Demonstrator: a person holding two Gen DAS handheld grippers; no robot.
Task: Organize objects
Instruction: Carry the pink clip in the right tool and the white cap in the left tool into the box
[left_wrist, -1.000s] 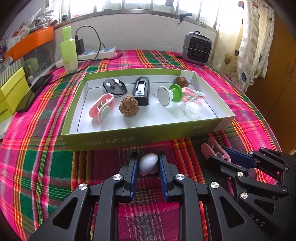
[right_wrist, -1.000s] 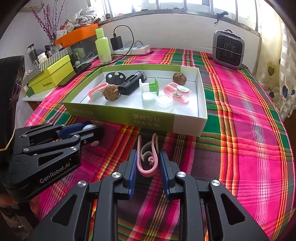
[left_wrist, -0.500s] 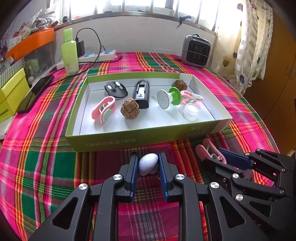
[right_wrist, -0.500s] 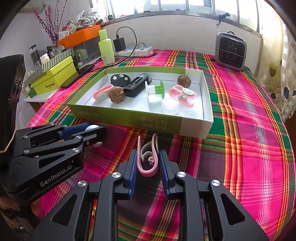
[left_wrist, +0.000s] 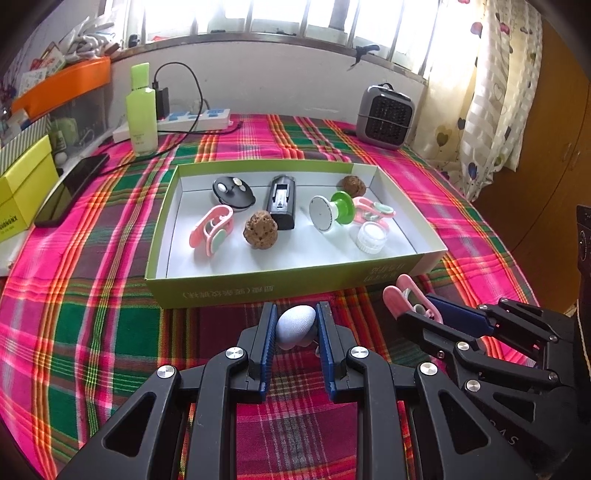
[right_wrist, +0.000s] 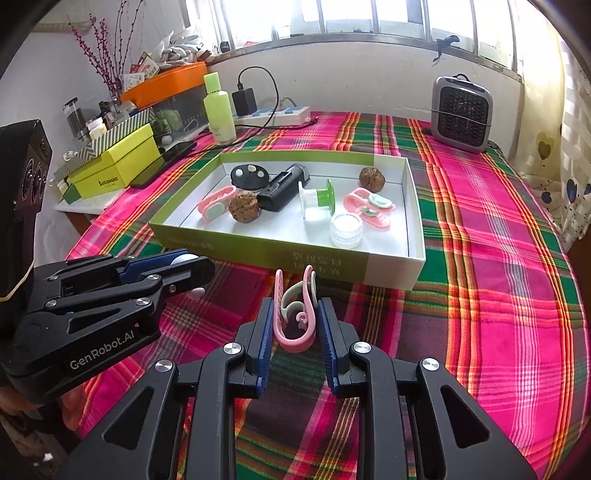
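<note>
Blue ribbed pads (left_wrist: 267, 334) of the left gripper (left_wrist: 295, 326) are clamped on a pale, egg-shaped object (left_wrist: 295, 325), and the right gripper (right_wrist: 295, 325) pinches a pink clip (right_wrist: 295, 314) between its own pads. Over the last second neither grip has altered; what has changed is the view, in which the green-rimmed box (left_wrist: 258, 291) now sits slightly farther off and lower in both wrist views, so both loads seem to have been lifted off the plaid cloth (left_wrist: 92, 332). That suggests the pickup is finished and the carry to the box comes next. Whether the egg is fully clear of the cloth is hard to tell. Both grippers tilt steeply downward, side by side, just short of the box's near wall.
</note>
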